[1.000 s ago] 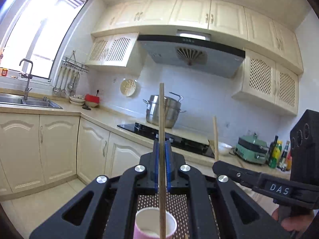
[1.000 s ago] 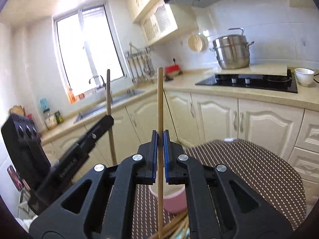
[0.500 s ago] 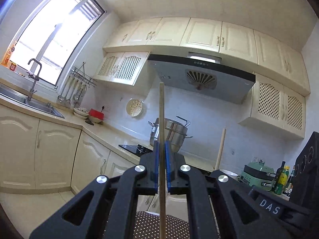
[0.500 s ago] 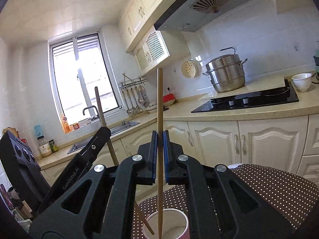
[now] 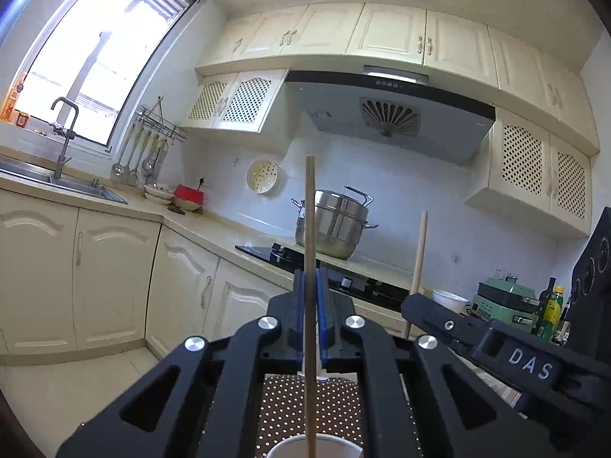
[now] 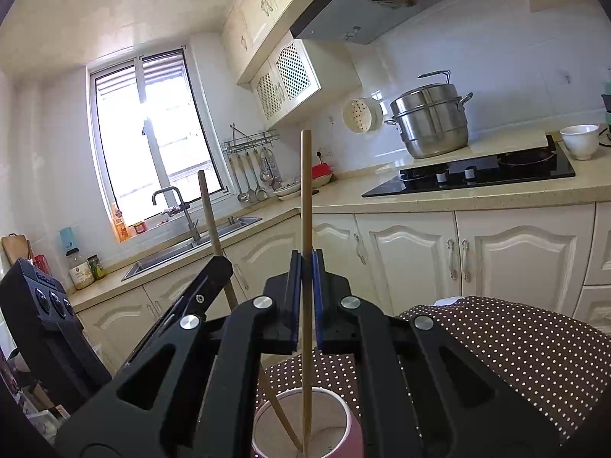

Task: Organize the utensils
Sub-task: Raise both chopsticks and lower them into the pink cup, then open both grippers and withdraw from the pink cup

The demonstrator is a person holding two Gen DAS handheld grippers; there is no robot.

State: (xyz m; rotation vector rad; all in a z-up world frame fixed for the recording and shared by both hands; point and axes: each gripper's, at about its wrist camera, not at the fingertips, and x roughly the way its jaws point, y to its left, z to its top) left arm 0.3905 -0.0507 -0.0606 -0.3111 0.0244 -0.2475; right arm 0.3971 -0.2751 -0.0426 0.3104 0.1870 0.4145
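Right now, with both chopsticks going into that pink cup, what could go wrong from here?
1. The cup looks light and stands on a soft dotted cushion; a sideways push from either chopstick could tip it.
2. Inside the cup, the left gripper's chopstick slants towards the right gripper's upright chopstick; they could knock together.
3. The two grippers sit close together and could bump.

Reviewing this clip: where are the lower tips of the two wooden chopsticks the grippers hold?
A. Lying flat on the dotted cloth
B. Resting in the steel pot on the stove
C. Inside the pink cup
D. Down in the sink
C: in the right wrist view both chopsticks, the right gripper's and the left gripper's, reach down inside the pink cup.
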